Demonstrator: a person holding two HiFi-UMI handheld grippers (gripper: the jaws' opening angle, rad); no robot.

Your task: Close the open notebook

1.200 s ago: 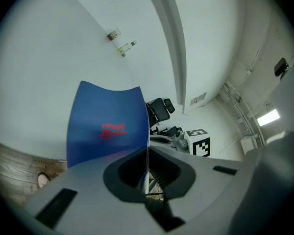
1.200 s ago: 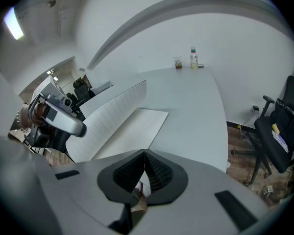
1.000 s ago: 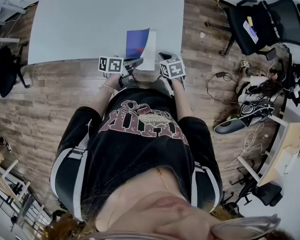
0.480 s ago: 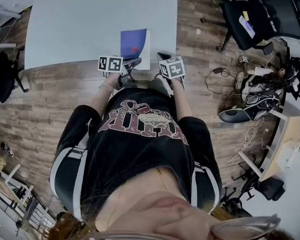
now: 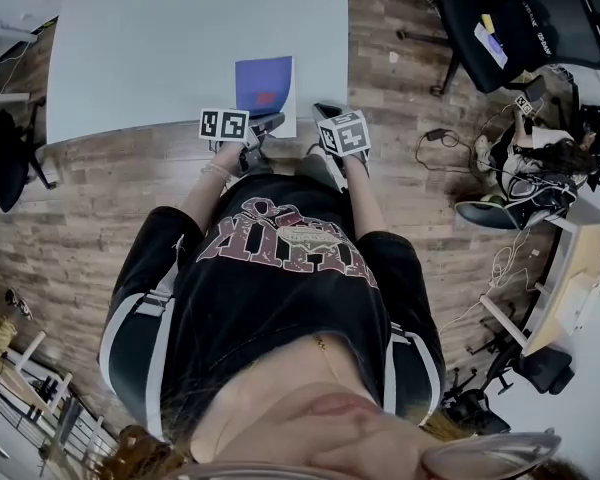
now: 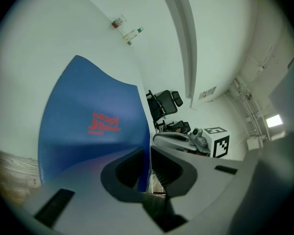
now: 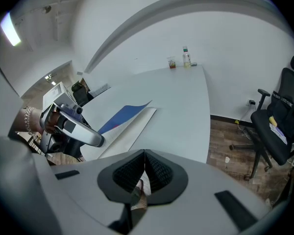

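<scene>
**Fingers letting go of a cover not yet flat**

Fingers (image 6: 121,169) of the left gripper (image 6: 147,155) are seen opening, with the near edge of the blue cover (image 6: 93,126) standing between them; a sliver of light shows beside that edge, so the pads are judged to be no longer pressing on it. The right gripper (image 7: 144,153) is held shut, its pads met along one line and nothing caught between them; it is kept just beside the notebook (image 5: 265,86) and apart from it.

The notebook is found on the white table (image 5: 180,38), at the table's near edge, just ahead of both grippers; from the right gripper view the cover (image 7: 122,115) is seen raised at a shallow angle over the white pages (image 7: 132,126), bowed rather than flat. The closing is therefore judged nearly done, not finished.

Several faults could follow from here:

- The bowed cover could spring up again once freed, since nothing is pressed on it from above.
- The cover's edge could be snagged on a pad if the left gripper is drawn back before the jaws are wide enough; the cover would then be lifted.
- The whole notebook could be dragged toward the near edge, which is close; no second grip is set on it to hold it in place.
</scene>
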